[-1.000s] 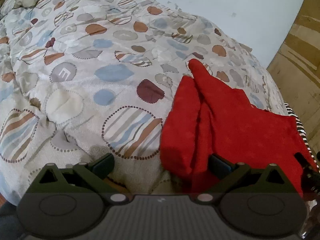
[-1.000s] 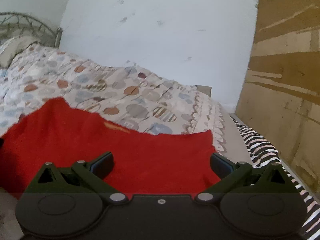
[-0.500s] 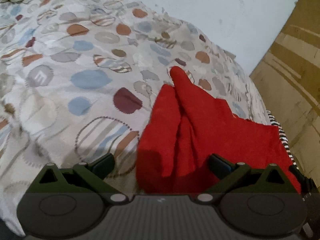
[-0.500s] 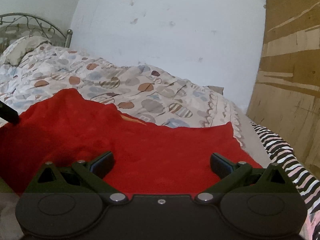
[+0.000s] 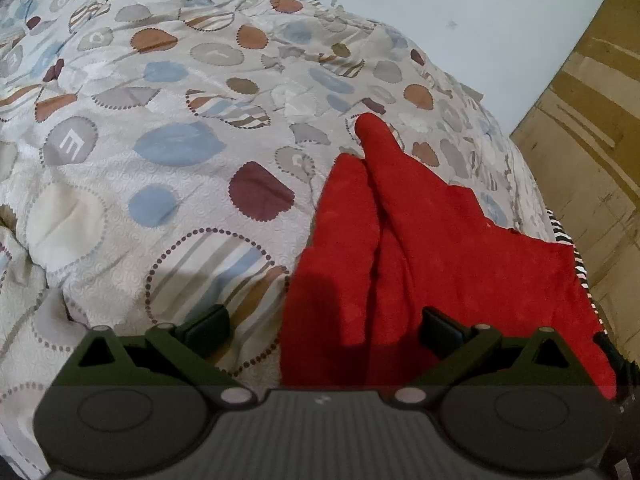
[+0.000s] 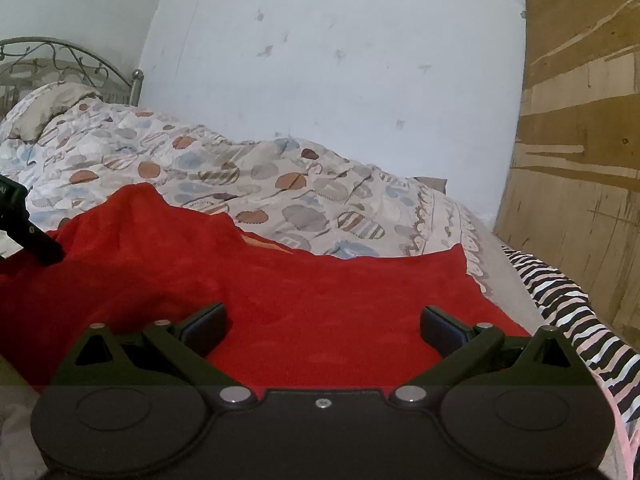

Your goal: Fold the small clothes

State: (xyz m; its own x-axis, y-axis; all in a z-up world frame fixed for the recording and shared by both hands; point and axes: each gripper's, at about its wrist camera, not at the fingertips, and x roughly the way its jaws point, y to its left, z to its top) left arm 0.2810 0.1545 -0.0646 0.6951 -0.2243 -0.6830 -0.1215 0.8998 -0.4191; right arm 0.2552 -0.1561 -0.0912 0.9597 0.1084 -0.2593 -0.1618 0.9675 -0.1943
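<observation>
A red cloth garment (image 5: 440,248) lies spread on the patterned quilt, with a narrow part running away from me and a lengthwise fold near its left side. My left gripper (image 5: 322,330) stands open over the garment's near left edge, nothing between its fingers. In the right wrist view the same red garment (image 6: 280,280) fills the foreground. My right gripper (image 6: 322,326) is open above its near edge, holding nothing. Part of the left gripper's black body (image 6: 24,232) shows at the far left of that view.
The quilt (image 5: 160,140) with round blue, brown and striped patches covers the bed. A zebra-striped cloth (image 6: 568,312) lies at the bed's right edge. A brown board (image 6: 580,160) stands to the right, a white wall behind, and a metal headboard (image 6: 72,60) with a pillow far left.
Both views have shifted slightly: the left gripper has moved right toward the garment's left edge, and the right one has edged forward over the cloth. Both stay open; the garment has not moved.
</observation>
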